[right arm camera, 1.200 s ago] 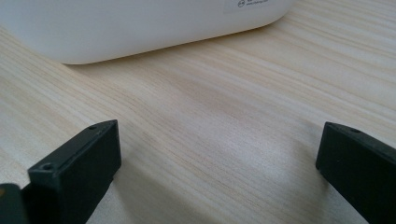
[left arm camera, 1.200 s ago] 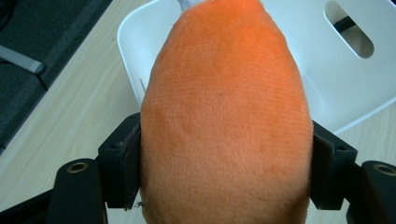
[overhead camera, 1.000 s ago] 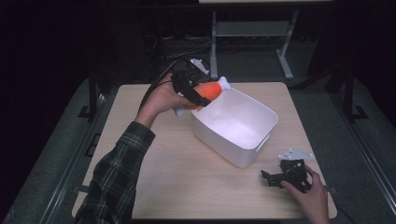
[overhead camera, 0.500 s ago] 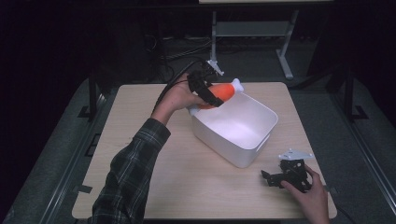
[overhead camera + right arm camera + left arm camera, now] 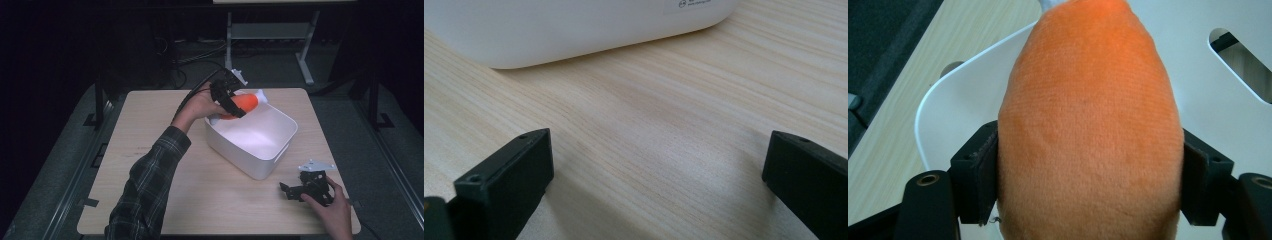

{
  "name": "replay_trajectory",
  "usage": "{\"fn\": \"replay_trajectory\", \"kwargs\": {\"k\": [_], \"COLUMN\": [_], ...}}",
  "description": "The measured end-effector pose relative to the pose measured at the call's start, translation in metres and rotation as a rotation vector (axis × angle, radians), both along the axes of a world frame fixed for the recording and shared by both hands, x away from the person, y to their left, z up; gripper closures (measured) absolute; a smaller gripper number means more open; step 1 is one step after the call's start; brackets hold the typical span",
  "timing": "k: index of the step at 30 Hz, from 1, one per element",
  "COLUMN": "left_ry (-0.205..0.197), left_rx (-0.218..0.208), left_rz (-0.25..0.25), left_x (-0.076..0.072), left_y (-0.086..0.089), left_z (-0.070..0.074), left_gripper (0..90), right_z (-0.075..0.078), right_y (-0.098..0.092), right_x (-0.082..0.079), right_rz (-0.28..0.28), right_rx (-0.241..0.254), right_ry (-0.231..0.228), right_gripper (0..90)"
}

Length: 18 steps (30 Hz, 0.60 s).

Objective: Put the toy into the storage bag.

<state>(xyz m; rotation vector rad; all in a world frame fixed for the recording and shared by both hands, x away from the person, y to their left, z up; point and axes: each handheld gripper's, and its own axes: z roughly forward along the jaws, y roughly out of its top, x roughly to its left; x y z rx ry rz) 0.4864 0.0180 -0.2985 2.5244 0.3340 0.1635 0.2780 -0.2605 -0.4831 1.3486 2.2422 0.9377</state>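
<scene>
Orange plush toy [image 5: 1088, 130] clamped, left hand-held gripper [image 5: 231, 100] over white bin [image 5: 280, 150]

Wooden table [image 5: 165, 150] (pale) bears white bin [image 5: 250, 150]

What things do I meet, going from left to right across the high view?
Plaid sleeve → left tool gripping the orange plush toy → white bin → right tool, open, resting on the table.
</scene>
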Motion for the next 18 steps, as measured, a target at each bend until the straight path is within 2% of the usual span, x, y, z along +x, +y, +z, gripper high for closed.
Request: {"fn": "replay_trajectory", "kwargs": {"k": [6, 18], "left_ry": [0.004, 0.006], "left_rx": [0.037, 0.029], "left_rz": [-0.014, -0.004], "left_x": [0.002, 0.002], "left_y": [-0.004, -0.004], "left_z": [-0.007, -0.012], "left_gripper": [23.7, 20.1], "right_z": [0.000, 0.000], "right_y": [0.000, 0.000], "right_x": [0.000, 0.000], "right_rz": [0.000, -0.001], "right_rx": [0.000, 0.001], "right_ry": [0.001, 0.001], "right_gripper": [0.0, 0.0]}}
